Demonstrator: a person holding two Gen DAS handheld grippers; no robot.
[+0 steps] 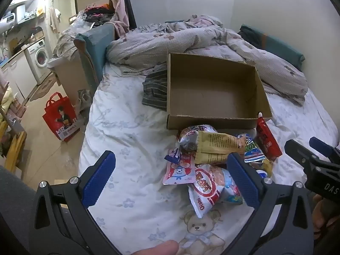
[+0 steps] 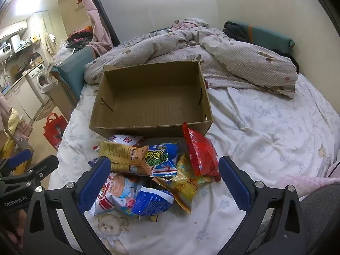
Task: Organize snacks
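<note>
An empty brown cardboard box [image 1: 214, 91] sits on the bed; it also shows in the right wrist view [image 2: 153, 99]. A pile of several snack packets lies just in front of it: a tan packet [image 2: 125, 155], a blue-green packet [image 2: 163, 157], a red packet [image 2: 201, 153], a yellow packet [image 2: 187, 187] and a white-red packet [image 1: 206, 191]. My left gripper [image 1: 170, 176] is open and empty, just left of the pile. My right gripper [image 2: 164, 182] is open and empty, its jaws spread wide over the near side of the pile.
A crumpled quilt [image 2: 233, 55] lies behind the box. A striped cloth [image 1: 155, 87] lies left of the box. The bed's left edge drops to a floor with a red bag [image 1: 60, 116]. The bedsheet [image 2: 265, 127] stretches right of the box.
</note>
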